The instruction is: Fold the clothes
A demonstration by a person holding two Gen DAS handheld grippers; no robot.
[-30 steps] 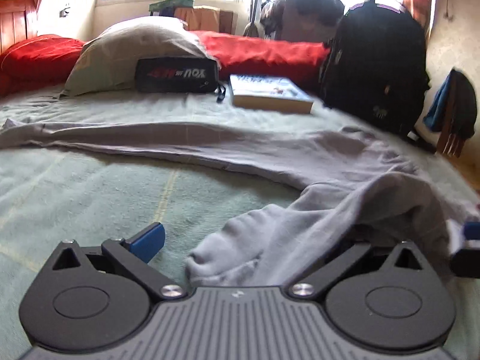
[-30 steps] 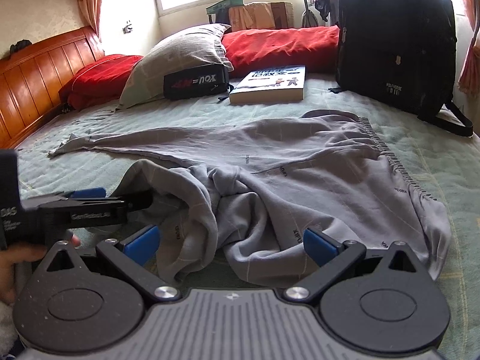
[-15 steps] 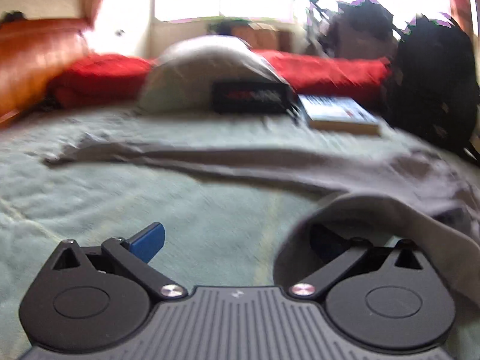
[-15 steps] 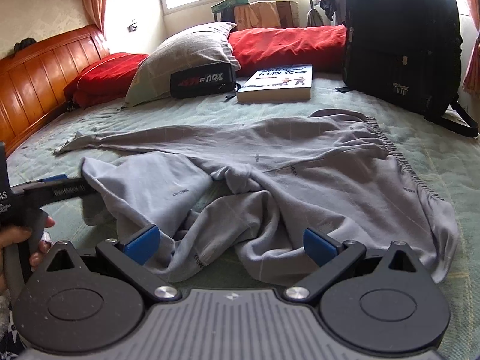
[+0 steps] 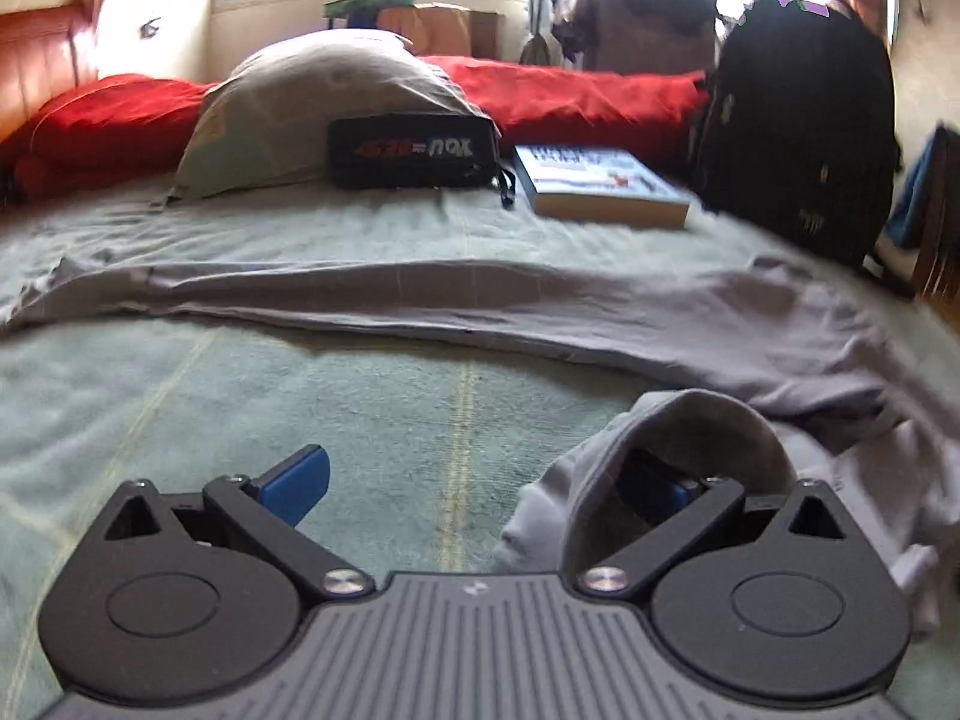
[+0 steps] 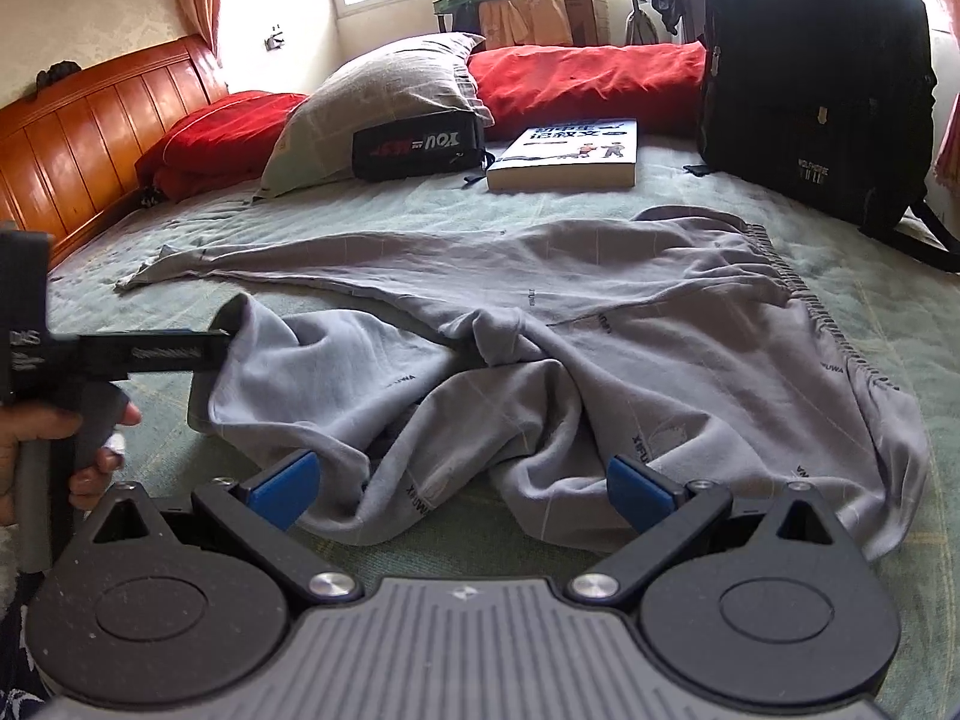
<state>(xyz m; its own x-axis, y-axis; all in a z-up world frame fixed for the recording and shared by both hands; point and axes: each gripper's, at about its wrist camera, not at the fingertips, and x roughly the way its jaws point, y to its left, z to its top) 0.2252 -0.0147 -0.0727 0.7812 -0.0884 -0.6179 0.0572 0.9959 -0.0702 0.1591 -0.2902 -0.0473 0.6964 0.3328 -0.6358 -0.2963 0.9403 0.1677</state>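
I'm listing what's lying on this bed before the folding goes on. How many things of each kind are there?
Grey trousers: 1
Red cushions: 2
Pillow: 1
Black pouch: 1
Book: 1
Black backpack: 1
Total: 7

Bedroom clutter at the far end of a green-covered bed.

A grey pillow (image 6: pixel 384 108) leans at upper centre, a black pouch (image 6: pixel 417 147) with white and red lettering against its lower edge. Just right lies a book (image 6: pixel 567 159), flat. Red cushions (image 6: pixel 588 84) line the back. A black backpack (image 6: pixel 816 78) stands upright at upper right. A wooden headboard (image 6: pixel 90 138) fills the left edge.
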